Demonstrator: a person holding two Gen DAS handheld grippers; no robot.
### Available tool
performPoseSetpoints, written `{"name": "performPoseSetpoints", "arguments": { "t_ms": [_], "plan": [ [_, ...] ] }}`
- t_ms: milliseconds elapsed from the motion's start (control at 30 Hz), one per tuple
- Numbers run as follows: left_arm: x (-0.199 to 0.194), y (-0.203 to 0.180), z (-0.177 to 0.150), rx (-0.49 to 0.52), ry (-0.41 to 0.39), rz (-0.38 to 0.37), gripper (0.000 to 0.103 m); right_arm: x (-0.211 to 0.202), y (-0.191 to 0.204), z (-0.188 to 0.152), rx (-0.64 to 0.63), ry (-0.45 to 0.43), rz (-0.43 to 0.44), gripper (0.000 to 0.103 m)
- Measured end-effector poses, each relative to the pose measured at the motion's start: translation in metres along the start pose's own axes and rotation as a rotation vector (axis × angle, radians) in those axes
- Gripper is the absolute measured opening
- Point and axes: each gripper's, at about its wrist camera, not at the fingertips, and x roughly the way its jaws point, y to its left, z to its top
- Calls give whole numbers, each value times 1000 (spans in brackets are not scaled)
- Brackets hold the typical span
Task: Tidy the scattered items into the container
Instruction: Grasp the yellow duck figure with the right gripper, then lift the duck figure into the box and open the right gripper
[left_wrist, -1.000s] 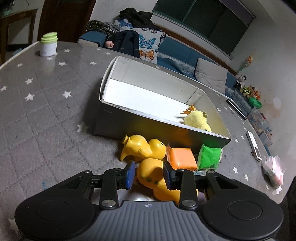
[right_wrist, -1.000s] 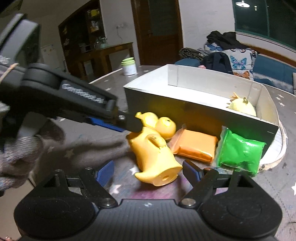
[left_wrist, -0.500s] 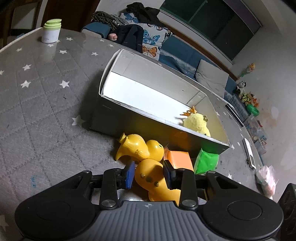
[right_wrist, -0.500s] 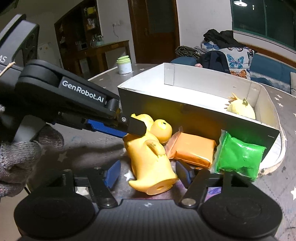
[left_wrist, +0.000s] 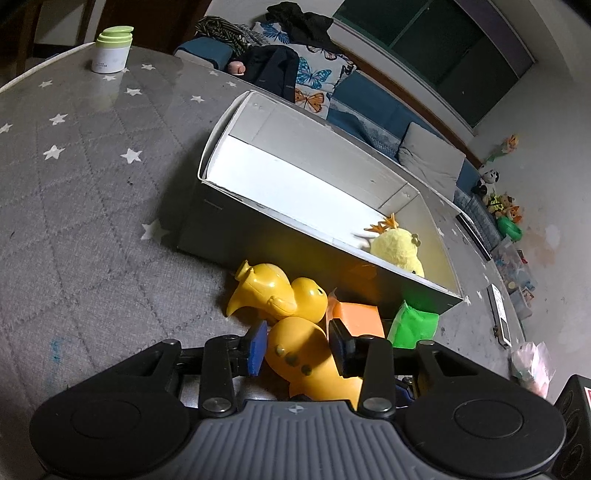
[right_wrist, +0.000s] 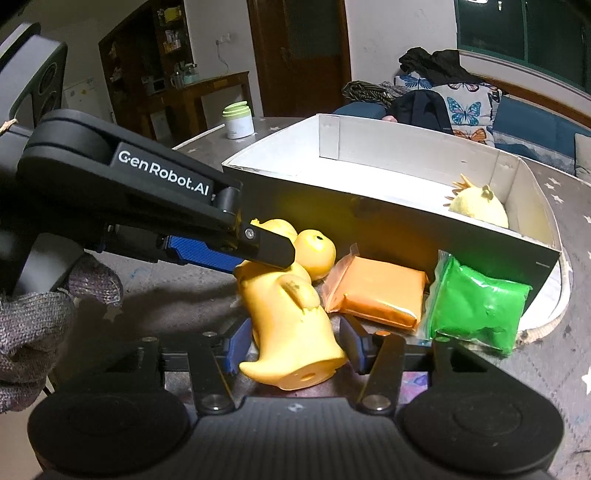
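Both grippers flank one yellow duck (right_wrist: 291, 325): left gripper (left_wrist: 297, 347) pinches it, right gripper (right_wrist: 295, 345) is spread around its base.

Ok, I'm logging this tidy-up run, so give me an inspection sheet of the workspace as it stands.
Surface: grey star-print tablecloth.
Job's things: white box holds one yellow plush chick; outside its near wall lie two yellow plastic ducks, an orange packet and a green packet.
Clutter: green-lidded jar at the far table edge.
Grippers: left gripper shut on the nearer duck's head end; right gripper open around its base.
Cables: nothing seen.
Surroundings: sofa with butterfly cushions, wooden cabinet.
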Motion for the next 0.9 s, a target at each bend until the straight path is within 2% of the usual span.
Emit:
{"name": "performPoseSetpoints", "arguments": {
  "t_ms": [200,433,700,900],
  "plan": [
    [3,-5,1,16,4,10,42,2,-2,0,11,3,2,53],
    [-4,-15,-4,49,4,11,39,-10,1,-5,19,-18,20,46],
    [-24,-36,4,92,-52,-14,38,-32,0,2,18,-88,2,46],
    [-33,-61,31,137,-120,-43,37,-47,-12,26,26,-168,-20,46]
  ]
}}
